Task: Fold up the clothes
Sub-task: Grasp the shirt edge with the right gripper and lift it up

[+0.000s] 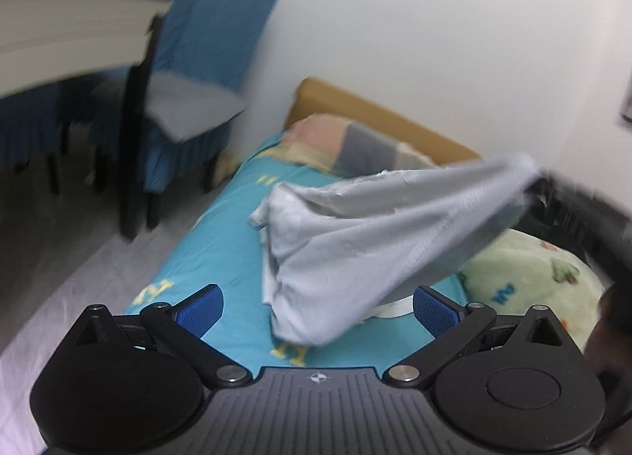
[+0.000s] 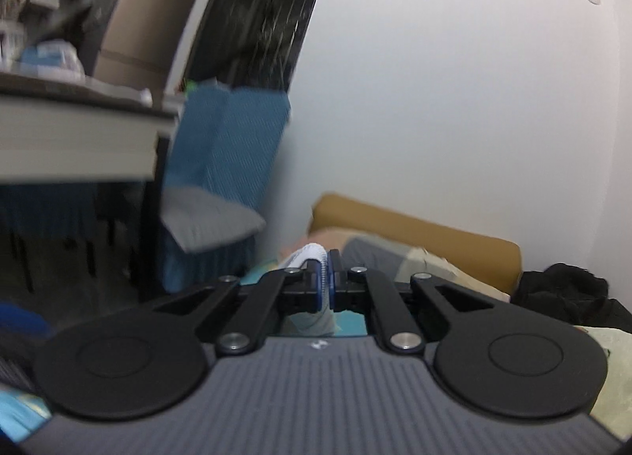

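Observation:
A pale blue-grey garment (image 1: 355, 241) hangs in the air over the teal bed sheet (image 1: 221, 241). Its upper right end is pinched by my right gripper (image 1: 541, 186), blurred at the right edge of the left wrist view. In the right wrist view my right gripper (image 2: 327, 277) is shut on a bunched edge of the garment (image 2: 312, 253), with cloth hanging below the fingers. My left gripper (image 1: 316, 313) is open and empty. Its blue pads (image 1: 201, 313) stand wide apart just in front of the garment's low end.
A pillow (image 1: 355, 139) and tan headboard (image 1: 379, 111) lie at the bed's far end by the white wall. A green plush blanket (image 1: 533, 281) lies right. A blue-covered chair (image 1: 197, 99) and a table (image 1: 71, 32) stand left. Dark clothes (image 2: 568, 293) sit by the headboard.

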The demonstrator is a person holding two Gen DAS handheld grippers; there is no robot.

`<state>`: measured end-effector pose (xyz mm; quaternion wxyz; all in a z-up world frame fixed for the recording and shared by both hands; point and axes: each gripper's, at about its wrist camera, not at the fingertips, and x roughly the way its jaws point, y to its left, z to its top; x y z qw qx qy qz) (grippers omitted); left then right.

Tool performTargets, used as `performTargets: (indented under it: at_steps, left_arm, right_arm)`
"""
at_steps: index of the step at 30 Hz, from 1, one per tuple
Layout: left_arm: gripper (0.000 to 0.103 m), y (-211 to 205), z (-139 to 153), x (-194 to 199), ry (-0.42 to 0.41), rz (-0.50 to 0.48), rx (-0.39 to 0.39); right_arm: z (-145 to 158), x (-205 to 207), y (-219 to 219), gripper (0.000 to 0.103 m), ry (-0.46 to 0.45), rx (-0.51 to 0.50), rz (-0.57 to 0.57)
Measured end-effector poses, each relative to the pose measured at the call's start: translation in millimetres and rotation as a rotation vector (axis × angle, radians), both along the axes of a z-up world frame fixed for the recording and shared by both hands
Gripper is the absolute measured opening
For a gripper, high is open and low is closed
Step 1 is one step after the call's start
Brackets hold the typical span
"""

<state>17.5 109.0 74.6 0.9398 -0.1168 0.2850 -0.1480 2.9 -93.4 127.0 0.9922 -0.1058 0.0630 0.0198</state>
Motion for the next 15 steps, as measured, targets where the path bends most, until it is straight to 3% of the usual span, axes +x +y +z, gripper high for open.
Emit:
performTargets:
  at_steps: [6,10,15]
  left_arm:
    - [0.103,-42,1,-32,-0.068,-0.147,0.004]
    - [0.103,-78,-11,-54,-0.112,-0.245,0.046]
    - [0.103,-116,-29,-55,-0.164,-0.261,0.084]
  right_arm:
    - [33,-60,-19,0.006,-0.036,0.135,0.067]
    - [23,-82,-44,0.006,-0.034,0.216,0.096]
    - [-4,-90,-71,0.006,-0.014,0.277,0.171]
